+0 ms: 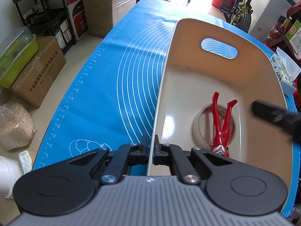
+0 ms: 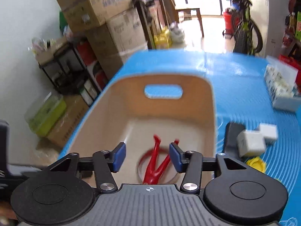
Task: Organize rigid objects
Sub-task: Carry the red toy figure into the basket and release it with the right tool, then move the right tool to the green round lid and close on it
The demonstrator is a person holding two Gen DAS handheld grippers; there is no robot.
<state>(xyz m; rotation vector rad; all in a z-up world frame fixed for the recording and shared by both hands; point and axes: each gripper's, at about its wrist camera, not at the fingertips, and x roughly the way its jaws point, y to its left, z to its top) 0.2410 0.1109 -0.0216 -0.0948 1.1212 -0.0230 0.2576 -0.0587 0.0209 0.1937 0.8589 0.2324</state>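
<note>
Mat: bright blue — thin white concentric circles, a white ruler scale along its edge.
Bin: cream-beige inside, paler glossy floor, white rim.
Toy figure: glossy red with silver markings at the torso.
Tape roll: translucent whitish, red showing on its inner ring.
Gripper pads: blue — set on black linkages with a grey ribbed body.
Blocks on mat: white.
Small object beside blocks: yellow.
</note>
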